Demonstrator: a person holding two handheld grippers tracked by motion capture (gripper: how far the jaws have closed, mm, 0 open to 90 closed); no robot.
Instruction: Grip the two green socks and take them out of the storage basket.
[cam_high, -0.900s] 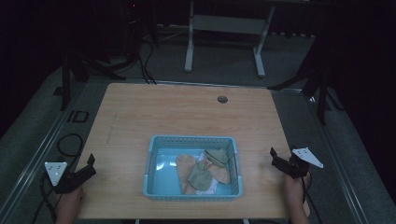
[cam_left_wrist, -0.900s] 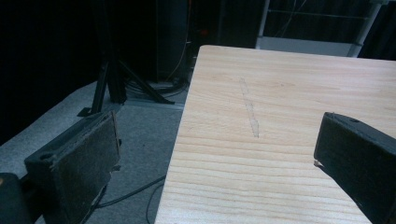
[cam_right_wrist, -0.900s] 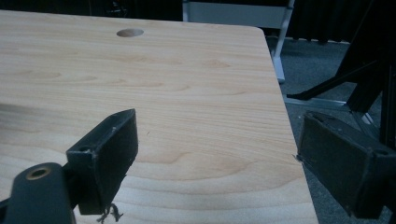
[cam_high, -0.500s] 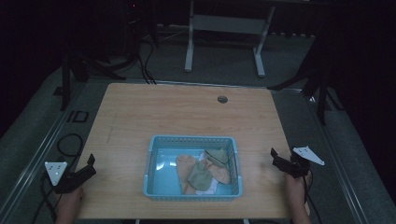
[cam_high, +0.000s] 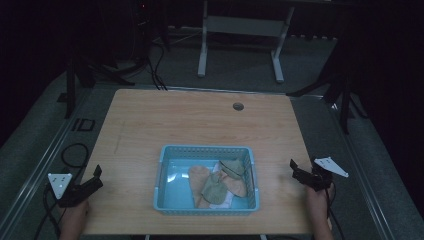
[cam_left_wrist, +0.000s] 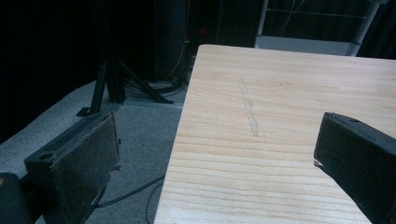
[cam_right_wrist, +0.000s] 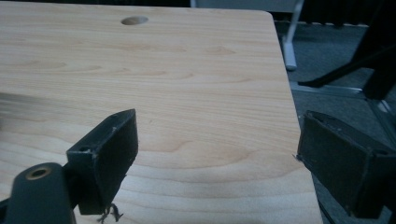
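A light blue plastic basket (cam_high: 165, 177) sits at the near middle of the wooden table (cam_high: 175, 120). Inside it lie a few tan and olive cloth pieces (cam_high: 215, 182) over something white. My left gripper (cam_high: 96, 177) hovers at the table's near left edge, jaws open and empty; in the left gripper view (cam_left_wrist: 215, 135) one jaw hangs over the floor, the other over the wood. My right gripper (cam_high: 294, 169) is held at the near right edge, also open with nothing between its jaws (cam_right_wrist: 215, 140). Both stand well apart from the basket.
A round cable hole (cam_high: 238, 106) is in the table's far right part. A white metal frame (cam_high: 240, 30) and dark stands (cam_high: 75, 75) stand on the grey floor behind and beside the table. A black cable (cam_high: 70, 152) loops on the floor at the left.
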